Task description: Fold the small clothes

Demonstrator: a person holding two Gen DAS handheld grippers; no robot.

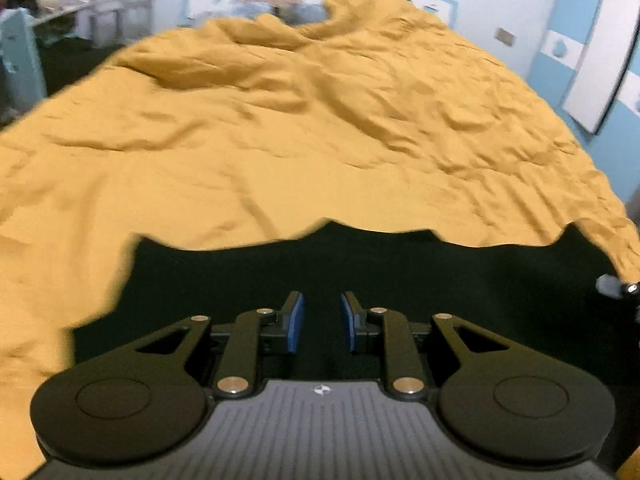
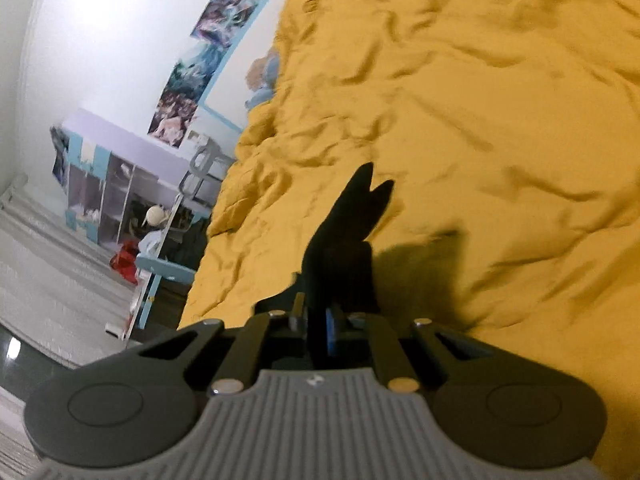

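A dark garment [image 1: 400, 272] lies spread over the yellow bedcover [image 1: 280, 140], right under my left gripper [image 1: 322, 312]. The blue pads [image 1: 296, 320] stand a little apart with only dark cloth showing in the gap. Whether they pinch it is unclear. In the right wrist view my right gripper [image 2: 320, 320] is shut on a corner of the same dark garment [image 2: 348, 232], which sticks up and forward from the jaws in two points and throws a shadow on the bedcover [image 2: 480, 120]. A black bit of that gripper [image 1: 618, 286] shows at the right edge of the left wrist view.
The rumpled yellow bedcover fills most of both views. Stuffed toys [image 1: 276, 0] sit at the bed's far end. A desk with shelves [image 2: 112, 184] and a pale blue chair [image 2: 160, 264] stand beside the bed. A white and blue wardrobe [image 1: 592, 60] is on the right.
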